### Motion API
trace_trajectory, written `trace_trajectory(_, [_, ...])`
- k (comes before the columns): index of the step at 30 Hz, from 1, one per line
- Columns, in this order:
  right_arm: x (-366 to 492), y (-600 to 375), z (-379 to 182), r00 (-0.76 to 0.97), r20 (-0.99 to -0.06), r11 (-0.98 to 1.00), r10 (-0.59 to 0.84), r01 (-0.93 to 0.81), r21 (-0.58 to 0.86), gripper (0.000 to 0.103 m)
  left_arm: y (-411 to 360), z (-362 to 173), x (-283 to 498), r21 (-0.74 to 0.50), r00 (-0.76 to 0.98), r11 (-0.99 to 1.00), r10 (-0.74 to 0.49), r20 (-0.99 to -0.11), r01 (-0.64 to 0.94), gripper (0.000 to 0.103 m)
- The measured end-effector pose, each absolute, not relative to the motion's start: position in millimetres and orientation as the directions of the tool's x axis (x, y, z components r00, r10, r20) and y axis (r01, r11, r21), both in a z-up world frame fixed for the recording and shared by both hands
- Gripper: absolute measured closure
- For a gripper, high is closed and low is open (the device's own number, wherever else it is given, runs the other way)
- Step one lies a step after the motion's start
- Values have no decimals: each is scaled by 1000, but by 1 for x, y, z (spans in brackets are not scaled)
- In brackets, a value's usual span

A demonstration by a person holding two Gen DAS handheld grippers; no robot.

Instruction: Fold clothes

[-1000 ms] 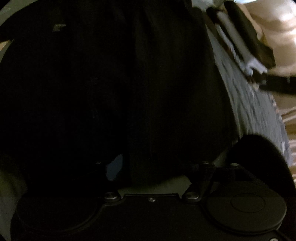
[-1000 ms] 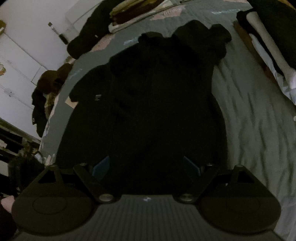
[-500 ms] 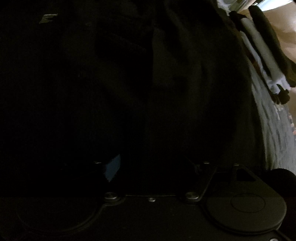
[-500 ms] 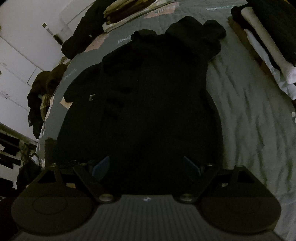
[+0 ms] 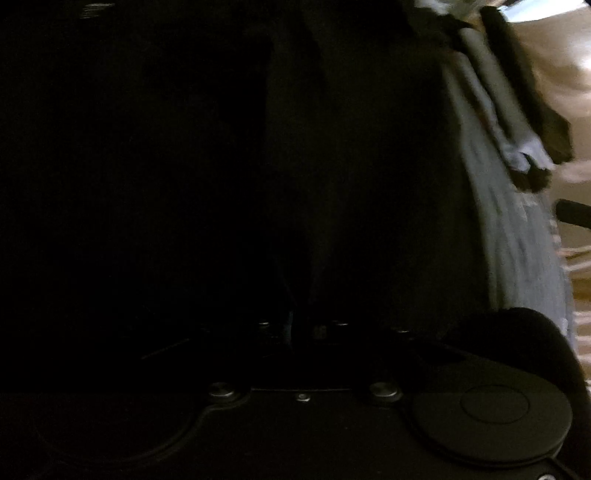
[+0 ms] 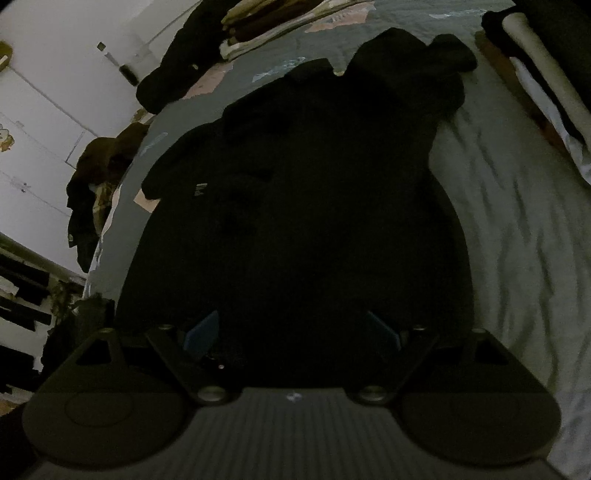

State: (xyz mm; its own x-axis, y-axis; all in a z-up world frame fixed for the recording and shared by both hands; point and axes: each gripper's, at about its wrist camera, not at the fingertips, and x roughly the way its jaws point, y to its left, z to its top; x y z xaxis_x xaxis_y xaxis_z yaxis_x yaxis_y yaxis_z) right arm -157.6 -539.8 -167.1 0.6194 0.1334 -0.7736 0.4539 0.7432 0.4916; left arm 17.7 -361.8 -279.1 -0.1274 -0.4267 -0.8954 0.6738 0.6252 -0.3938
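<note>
Right gripper hung with jaws spread wide over the near hem of one black garment, which lay flat on the grey bed, probably spread out so it could be folded. Left gripper looked nearly closed, perhaps pinching dark cloth, but that view was too dark to tell. Counted: one garment being worked, two stacks of folded clothes at the bed's far and right edges, plus one dark heap.
</note>
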Motion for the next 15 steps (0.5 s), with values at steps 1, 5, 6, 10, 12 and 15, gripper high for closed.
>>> trace_trajectory(1, [-157, -539, -166, 622, -772, 745, 133, 451, 491, 16, -358, -277, 20, -401, -128, 636, -430, -894, 659, 73])
trace_trajectory(5, [-152, -537, -165, 626, -769, 749, 129, 446, 489, 16, -336, -244, 25, -440, -87, 614, -517, -852, 655, 52])
trace_trajectory(6, [-147, -537, -165, 628, -768, 751, 129, 444, 488, 16, -324, -236, 31, -462, -79, 611, -547, -834, 642, 45])
trace_trajectory(10, [-111, -539, -165, 648, -751, 766, 124, 419, 487, 16, -294, -214, 44, -542, -26, 591, -661, -750, 598, 34])
trace_trajectory(12, [-80, -542, -165, 669, -734, 776, 113, 402, 486, 16, -285, -209, 48, -540, 12, 588, -683, -730, 603, 31])
trace_trajectory(15, [-23, -548, -166, 717, -688, 798, 111, 348, 492, 13, -285, -211, 49, -495, 59, 595, -674, -736, 633, 30])
